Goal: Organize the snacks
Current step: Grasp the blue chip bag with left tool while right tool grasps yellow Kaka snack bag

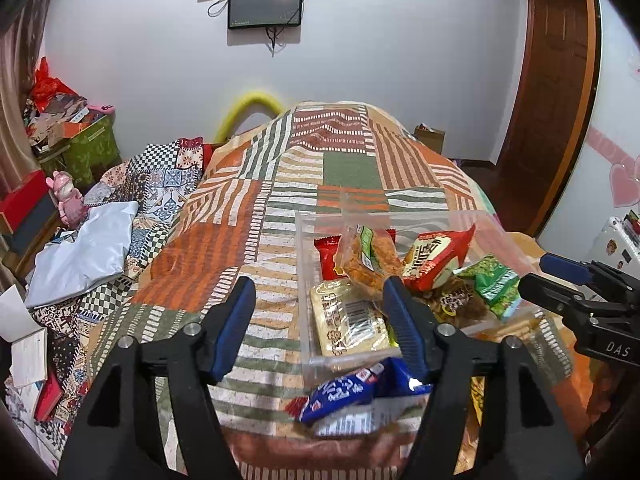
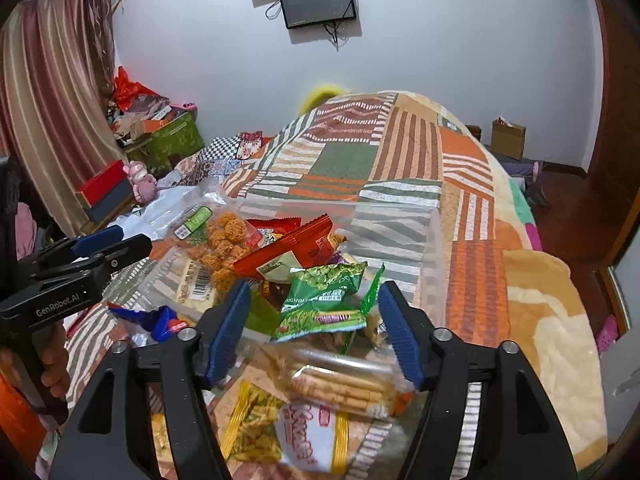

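I see a bed (image 1: 248, 216) under a patchwork quilt, a pale far wall (image 1: 380, 52) with a dark screen (image 1: 264, 5), curtains (image 2: 48, 92) left, a wooden door (image 1: 556, 92) right.

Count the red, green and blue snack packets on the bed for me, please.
Red packets: 2
Green packets: 2
Blue packet: 1
Total: 5, going by the right wrist view; any packets buried deeper in the pile would be hidden.

Your left gripper (image 1: 320, 320) has matt black plastic arms, ribbed blue pads, bright metal screws. Clear glossy plastic bin (image 1: 308, 280) holds crinkled shiny film snack packets (image 2: 324, 300). Patchwork bedcover (image 1: 280, 184) is matt woven cloth. Far right door frame (image 1: 560, 80) is polished wood.
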`<state>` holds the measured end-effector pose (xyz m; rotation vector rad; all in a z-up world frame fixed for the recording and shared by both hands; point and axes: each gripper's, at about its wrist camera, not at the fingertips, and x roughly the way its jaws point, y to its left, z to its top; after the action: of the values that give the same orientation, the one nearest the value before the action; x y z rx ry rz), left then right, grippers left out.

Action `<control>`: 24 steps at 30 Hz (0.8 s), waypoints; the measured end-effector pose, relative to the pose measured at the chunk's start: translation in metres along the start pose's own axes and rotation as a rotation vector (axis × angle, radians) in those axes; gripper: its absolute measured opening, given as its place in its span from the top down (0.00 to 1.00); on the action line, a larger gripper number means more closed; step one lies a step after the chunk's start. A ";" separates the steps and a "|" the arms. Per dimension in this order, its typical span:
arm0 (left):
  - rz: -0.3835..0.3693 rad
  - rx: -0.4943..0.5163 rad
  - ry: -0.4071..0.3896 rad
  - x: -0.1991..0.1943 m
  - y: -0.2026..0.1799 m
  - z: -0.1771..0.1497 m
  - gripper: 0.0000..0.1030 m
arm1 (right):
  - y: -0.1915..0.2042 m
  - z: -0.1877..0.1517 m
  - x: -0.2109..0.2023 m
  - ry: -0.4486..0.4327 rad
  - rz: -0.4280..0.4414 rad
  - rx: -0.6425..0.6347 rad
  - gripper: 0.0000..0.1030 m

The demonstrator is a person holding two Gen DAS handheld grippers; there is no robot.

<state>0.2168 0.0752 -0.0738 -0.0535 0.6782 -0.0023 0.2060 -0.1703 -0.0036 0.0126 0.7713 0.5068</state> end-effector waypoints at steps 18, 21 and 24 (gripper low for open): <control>-0.026 0.007 0.104 -0.014 -0.005 -0.055 0.17 | 0.002 -0.049 -0.012 0.095 -0.004 -0.040 0.32; -0.033 0.009 0.133 -0.007 -0.009 -0.066 0.16 | 0.005 -0.059 -0.002 0.137 0.003 -0.047 0.32; -0.035 0.017 0.161 0.003 -0.012 -0.074 0.16 | 0.010 -0.066 0.009 0.172 0.010 -0.058 0.32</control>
<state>0.1733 0.0595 -0.1328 -0.0491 0.8381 -0.0466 0.1630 -0.1693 -0.0551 -0.0821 0.9243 0.5444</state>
